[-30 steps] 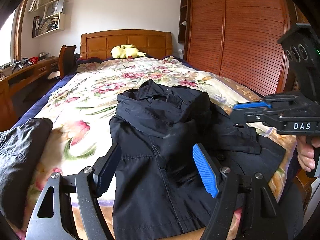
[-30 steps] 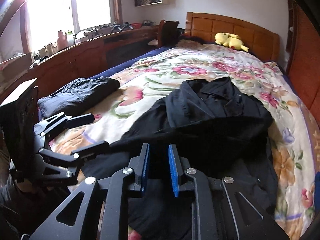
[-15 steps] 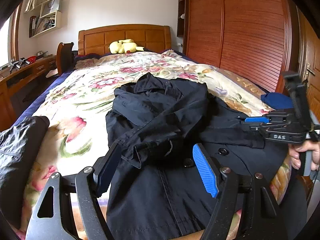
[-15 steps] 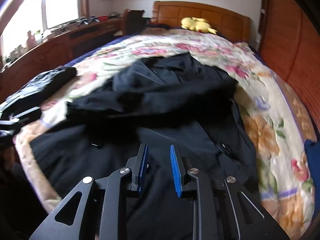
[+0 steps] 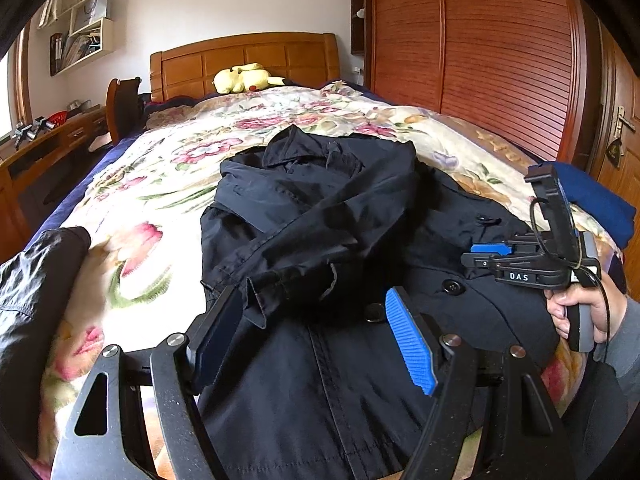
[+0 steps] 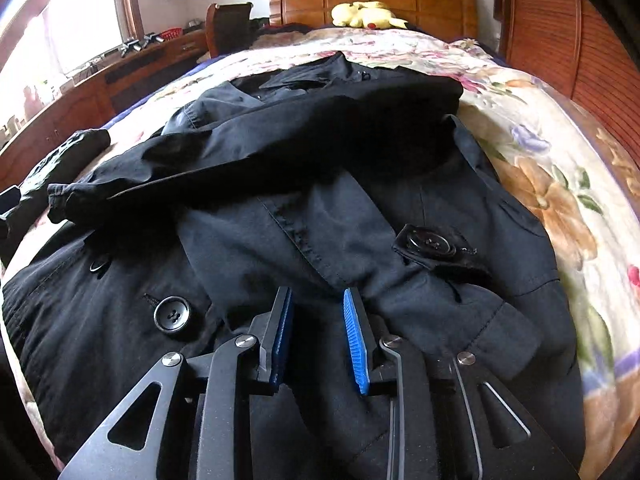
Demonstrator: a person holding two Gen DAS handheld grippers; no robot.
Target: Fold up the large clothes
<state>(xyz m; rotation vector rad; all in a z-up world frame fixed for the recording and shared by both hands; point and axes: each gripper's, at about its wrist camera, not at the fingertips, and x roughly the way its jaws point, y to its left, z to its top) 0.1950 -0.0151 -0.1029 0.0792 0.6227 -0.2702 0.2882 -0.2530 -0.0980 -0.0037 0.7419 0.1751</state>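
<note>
A large black buttoned coat [image 5: 320,240] lies on the flowered bedspread [image 5: 168,168], front up, with one sleeve folded across its chest. My left gripper [image 5: 316,308] is open wide, low over the coat near the sleeve cuff [image 5: 260,300]. My right gripper [image 6: 318,300] is partly open with a narrow gap, nothing between its pads, hovering just above the coat's [image 6: 280,200] right front near a button tab [image 6: 432,246]. The right gripper also shows in the left wrist view [image 5: 484,254], held in a hand at the right edge of the coat.
A dark folded garment [image 5: 32,280] lies on the bed's left side. A blue folded item [image 5: 596,204] sits at the bed's right edge. A yellow plush toy [image 5: 244,78] rests by the headboard. A wooden wardrobe [image 5: 480,48] stands on the right, a desk [image 6: 100,92] on the left.
The right gripper has come down and forward, close over the coat's right front. The left gripper has shifted slightly forward and right over the coat. The sleeve now lies across the chest.
</note>
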